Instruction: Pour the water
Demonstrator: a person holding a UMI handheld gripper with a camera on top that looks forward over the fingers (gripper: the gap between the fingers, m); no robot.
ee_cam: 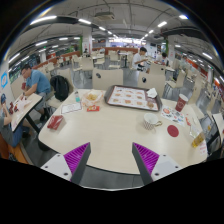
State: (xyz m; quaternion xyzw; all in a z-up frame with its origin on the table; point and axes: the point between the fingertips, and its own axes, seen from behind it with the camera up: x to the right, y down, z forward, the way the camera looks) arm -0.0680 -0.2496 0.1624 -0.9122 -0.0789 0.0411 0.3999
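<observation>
Over at the far left a person in a blue top sits at a neighbouring table, and other tables and chairs run away down the hall behind. Coming across to the pale table the work is set on, there is a small red thing near its left edge, then a bowl further back, then a tray with a patterned face lying flat toward the far side. Right of that stands a white cup on what looks like a saucer, a round red piece beside it, and a dark reddish bottle or can upright near the right end; I cannot tell for sure which vessel holds the water. The gripper hangs at the near edge of the table with its fingers spread wide and nothing between them, the purple pads showing on the inner faces. By my reckoning the pouring has not begun: nothing is lifted, nothing is tipped. The cup sits beyond the right finger, apart from it, and the bottle stands further off to the right, well clear. What is left seems to be the whole job: reach, take hold, tip over the cup.
</observation>
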